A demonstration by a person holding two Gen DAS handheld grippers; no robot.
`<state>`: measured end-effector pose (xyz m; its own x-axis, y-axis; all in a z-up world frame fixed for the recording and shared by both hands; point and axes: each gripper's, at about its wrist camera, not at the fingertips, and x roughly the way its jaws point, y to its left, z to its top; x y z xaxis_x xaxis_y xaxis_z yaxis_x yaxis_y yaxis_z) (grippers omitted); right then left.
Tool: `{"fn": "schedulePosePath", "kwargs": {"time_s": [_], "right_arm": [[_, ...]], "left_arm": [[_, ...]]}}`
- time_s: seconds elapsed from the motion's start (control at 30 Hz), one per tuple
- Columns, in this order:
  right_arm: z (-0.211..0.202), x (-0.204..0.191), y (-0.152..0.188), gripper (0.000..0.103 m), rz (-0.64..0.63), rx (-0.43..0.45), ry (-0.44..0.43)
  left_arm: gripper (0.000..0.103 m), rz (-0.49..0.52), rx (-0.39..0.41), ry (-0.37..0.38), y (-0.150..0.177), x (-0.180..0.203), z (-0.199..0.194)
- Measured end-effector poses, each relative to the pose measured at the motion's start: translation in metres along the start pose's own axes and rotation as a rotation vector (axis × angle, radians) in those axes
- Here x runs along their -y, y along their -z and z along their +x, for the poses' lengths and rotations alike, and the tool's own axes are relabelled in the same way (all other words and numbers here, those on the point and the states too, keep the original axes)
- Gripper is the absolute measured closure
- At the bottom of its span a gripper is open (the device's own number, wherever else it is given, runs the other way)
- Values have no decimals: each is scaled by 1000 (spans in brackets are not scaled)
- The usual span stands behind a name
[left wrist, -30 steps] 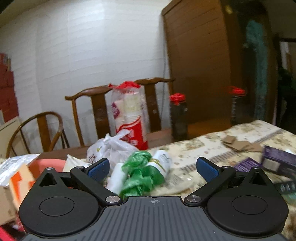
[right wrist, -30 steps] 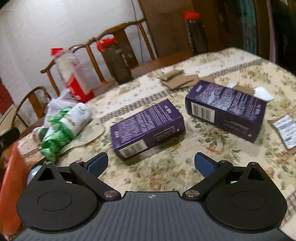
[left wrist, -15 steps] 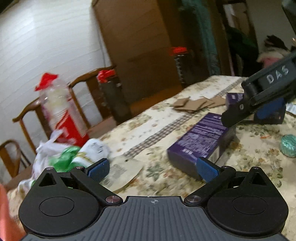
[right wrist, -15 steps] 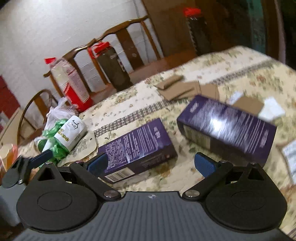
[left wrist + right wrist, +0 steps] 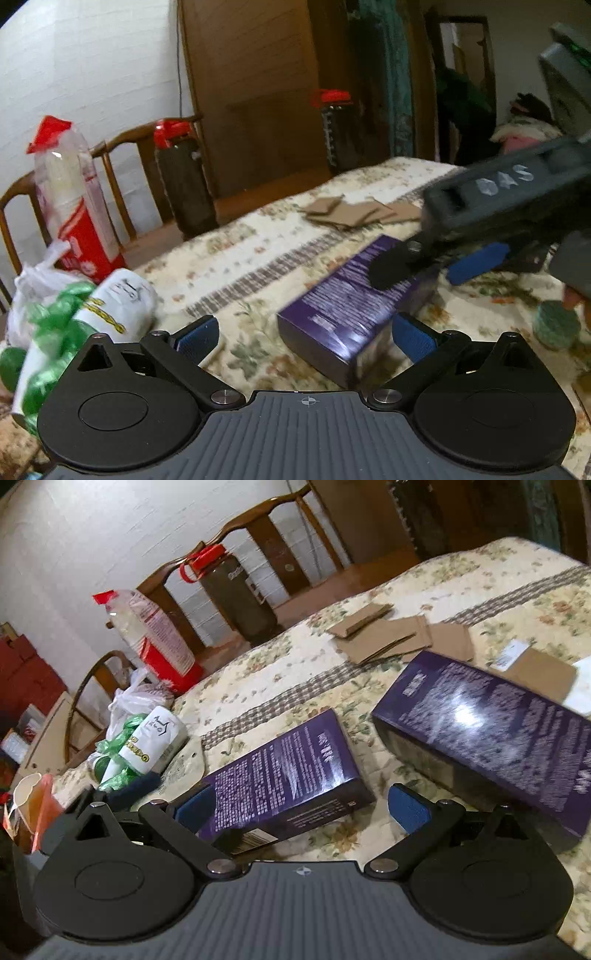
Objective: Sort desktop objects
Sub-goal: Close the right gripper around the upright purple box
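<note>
claws [image 5: 306, 338] [image 5: 299, 808] wide beside purple box [image 5: 284, 775]

White letters reading "DAS" stand on the dark body of the right hand-held gripper [image 5: 458, 258], seen from the left wrist view. The two purple boxes [image 5: 284, 775] [image 5: 491, 731] carry dense white print too blurred to read, and the marks on the white roll [image 5: 155, 738] are also illegible.
</note>
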<state>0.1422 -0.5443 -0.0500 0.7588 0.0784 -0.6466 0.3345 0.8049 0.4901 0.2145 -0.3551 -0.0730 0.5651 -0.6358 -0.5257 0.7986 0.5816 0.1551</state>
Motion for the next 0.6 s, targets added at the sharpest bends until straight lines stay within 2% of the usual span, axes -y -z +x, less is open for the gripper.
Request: {"fn": "schedulePosePath", "kwargs": {"time_s": [0.2,0.33,0.43,0.5,0.53,0.6], "right_arm": [[16,-4,0,3,-26,11,5],[24,-3,-5,2,-38,16,-22],[26,-1,-5,1,-44,40,-35],[28,-6,-3,5,-82,54,-16],[29,-9,0,14,-108,70,15],[26,-10,4,18,-128,95,23]], "left_arm": [[0,71,-74,-43,2,21,30],[0,88,-64,-76,-2,19,40],[10,59,-67,-50,-4,15,46],[27,27,-68,-27,-5,11,49],[27,12,-68,-22,-5,9,50],[29,7,-63,-35,-4,8,50]]}}
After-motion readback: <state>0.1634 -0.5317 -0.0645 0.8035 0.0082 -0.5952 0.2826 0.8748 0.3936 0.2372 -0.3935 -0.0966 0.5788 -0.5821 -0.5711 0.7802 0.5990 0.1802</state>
